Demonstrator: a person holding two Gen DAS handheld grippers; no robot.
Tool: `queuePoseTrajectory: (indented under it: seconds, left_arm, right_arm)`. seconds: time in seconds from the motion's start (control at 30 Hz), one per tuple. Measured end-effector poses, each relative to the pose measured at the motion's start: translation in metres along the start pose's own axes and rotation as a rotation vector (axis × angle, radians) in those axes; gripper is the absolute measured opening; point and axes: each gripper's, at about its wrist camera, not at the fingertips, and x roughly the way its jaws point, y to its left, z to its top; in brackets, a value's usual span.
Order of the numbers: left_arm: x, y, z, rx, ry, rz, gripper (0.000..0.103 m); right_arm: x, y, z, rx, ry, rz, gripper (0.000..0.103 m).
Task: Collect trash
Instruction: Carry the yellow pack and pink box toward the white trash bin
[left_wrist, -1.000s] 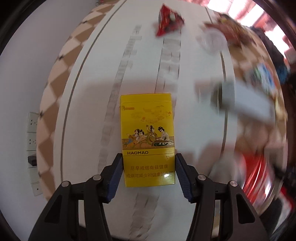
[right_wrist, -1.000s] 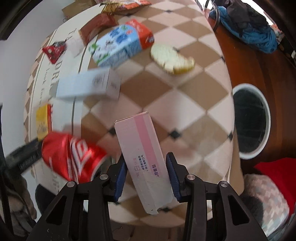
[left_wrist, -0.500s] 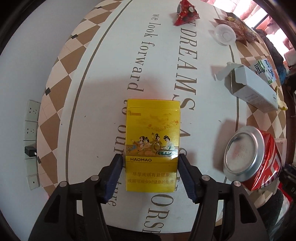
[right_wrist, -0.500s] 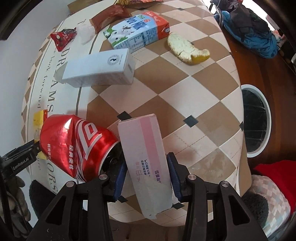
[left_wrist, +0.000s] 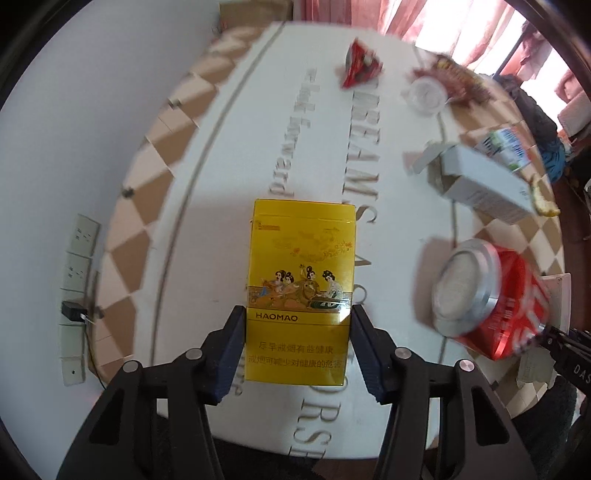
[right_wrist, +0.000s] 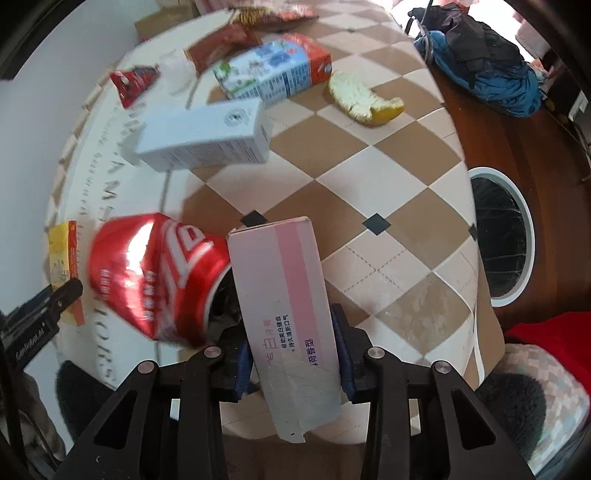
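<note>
Left tongs (left_wrist: 297, 347) squeeze a yellow cigarette pack (left_wrist: 301, 288) above the round table (left_wrist: 229, 177), with a red can (left_wrist: 491, 302) close on the right. Right tongs (right_wrist: 293, 354) squeeze a pink box (right_wrist: 286, 306) beside that can (right_wrist: 155, 269), and the bin (right_wrist: 502, 236) sits by the table.

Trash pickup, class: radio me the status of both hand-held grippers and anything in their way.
Left hand-held gripper shut on yellow cigarette pack. Right hand-held gripper shut on pink box. Crushed red can touching the box's left side.

yellow pack (left_wrist: 301, 291), red can (right_wrist: 155, 273), pink-striped box (right_wrist: 288, 314)
</note>
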Motion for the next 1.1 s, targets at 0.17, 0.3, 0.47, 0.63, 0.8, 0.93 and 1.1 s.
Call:
queuePoseTrajectory:
  seconds: [0.17,0.3,0.47,0.63,0.8,0.93,1.1]
  left_arm:
    - [-0.057,-0.007,-0.014,0.001,-0.127,0.007,0.052]
    - [-0.093,-0.013,-0.008,0.008,-0.216,0.003,0.052]
    - [-0.145,-0.035,-0.009,0.033,-0.320,-0.037,0.052]
    - [-0.192,-0.076,-0.006,0.099,-0.406,-0.107,0.052]
    - [-0.216,-0.140,0.006,0.186,-0.423,-0.212,0.052]
    - [-0.206,-0.219,0.024,0.270,-0.368,-0.321,0.052]
    - [-0.160,-0.313,0.044,0.328,-0.226,-0.435,0.052]
  right_arm:
    - [-0.036,-0.003,-0.012,0.015,-0.070,0.052,0.039]
    - [-0.072,-0.004,-0.017,0.011,-0.141,0.090,0.039]
    - [-0.125,-0.016,-0.021,0.032,-0.234,0.171,0.039]
    - [-0.182,-0.054,-0.027,0.086,-0.338,0.225,0.039]
    - [-0.225,-0.127,-0.029,0.179,-0.422,0.229,0.039]
    - [-0.235,-0.200,-0.028,0.273,-0.441,0.199,0.039]
    - [-0.197,-0.298,-0.023,0.406,-0.374,0.138,0.039]
